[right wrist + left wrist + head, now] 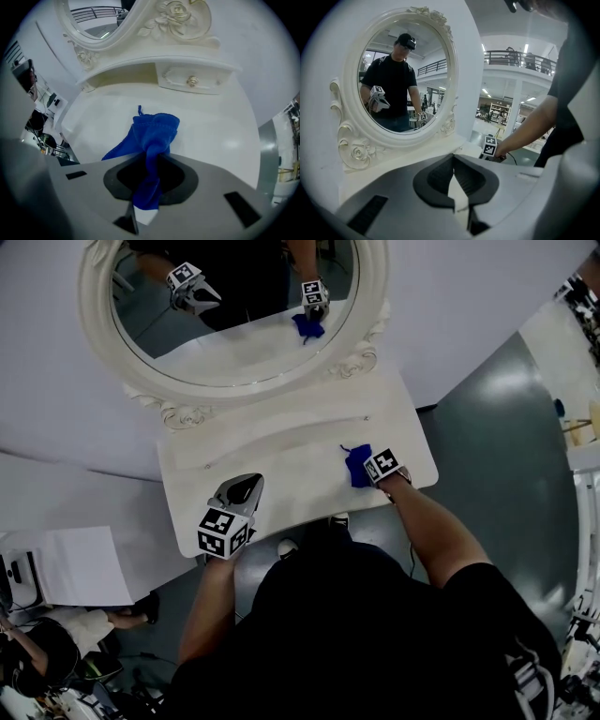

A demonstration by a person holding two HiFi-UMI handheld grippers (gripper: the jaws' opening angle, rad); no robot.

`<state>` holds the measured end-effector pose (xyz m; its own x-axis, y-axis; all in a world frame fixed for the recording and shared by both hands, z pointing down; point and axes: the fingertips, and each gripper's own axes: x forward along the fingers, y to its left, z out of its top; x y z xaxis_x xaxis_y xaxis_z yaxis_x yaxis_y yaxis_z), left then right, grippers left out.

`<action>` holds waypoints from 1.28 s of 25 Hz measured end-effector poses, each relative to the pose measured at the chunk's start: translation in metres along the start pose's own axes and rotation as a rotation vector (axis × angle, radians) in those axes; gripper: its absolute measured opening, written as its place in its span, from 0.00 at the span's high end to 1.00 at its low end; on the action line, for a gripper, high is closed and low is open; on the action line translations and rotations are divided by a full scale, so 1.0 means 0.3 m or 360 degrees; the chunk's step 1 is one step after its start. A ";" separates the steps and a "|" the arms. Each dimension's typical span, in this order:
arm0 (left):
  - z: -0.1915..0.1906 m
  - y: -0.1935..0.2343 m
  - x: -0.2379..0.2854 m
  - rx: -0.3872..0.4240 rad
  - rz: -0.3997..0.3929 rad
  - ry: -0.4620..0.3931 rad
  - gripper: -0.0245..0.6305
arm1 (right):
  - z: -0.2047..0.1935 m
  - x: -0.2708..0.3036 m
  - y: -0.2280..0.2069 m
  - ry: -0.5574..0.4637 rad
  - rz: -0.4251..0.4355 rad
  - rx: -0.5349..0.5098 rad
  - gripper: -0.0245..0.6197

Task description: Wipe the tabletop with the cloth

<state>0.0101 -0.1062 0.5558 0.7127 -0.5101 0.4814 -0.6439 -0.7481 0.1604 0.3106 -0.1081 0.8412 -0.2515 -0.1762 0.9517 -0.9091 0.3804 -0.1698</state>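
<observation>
1. One blue cloth (pixel 157 129), a single bunched piece, is pinched between the jaws of the right gripper (pixel 152 161). Its free end spills ahead of the tips onto the white tabletop (pixel 211 131).
2. Straight beyond that claw sits one small drawer (pixel 176 77) with one knob (pixel 191 81).
3. The left gripper (pixel 453 159) has its jaws pressed together on nothing — the right gripper is off to its right.
4. One oval mirror (pixel 401 75) stands ahead of the left claw, slightly to its left — two grippers show reflected in it.
</observation>
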 end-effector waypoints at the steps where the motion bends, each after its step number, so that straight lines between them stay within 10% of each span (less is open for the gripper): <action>1: 0.006 -0.005 0.015 0.0001 -0.0010 -0.0001 0.95 | -0.017 -0.011 -0.032 0.0002 -0.0016 0.0019 0.87; 15: 0.067 -0.029 0.175 0.0030 -0.0114 -0.0014 0.95 | -0.212 -0.115 -0.331 -0.0003 -0.0154 0.0307 0.87; 22: 0.081 -0.003 0.161 0.0027 -0.0093 -0.0036 0.95 | -0.198 -0.129 -0.315 0.0090 -0.0247 0.0141 0.87; 32: 0.047 0.148 0.003 -0.0057 0.0103 -0.0056 0.95 | 0.251 -0.102 0.061 -0.0093 0.0188 -0.0027 0.87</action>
<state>-0.0138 -0.1459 0.5513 0.6781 -0.5722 0.4612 -0.6981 -0.6977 0.1609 0.2766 -0.1640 0.7897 -0.3761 -0.1814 0.9087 -0.8662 0.4170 -0.2752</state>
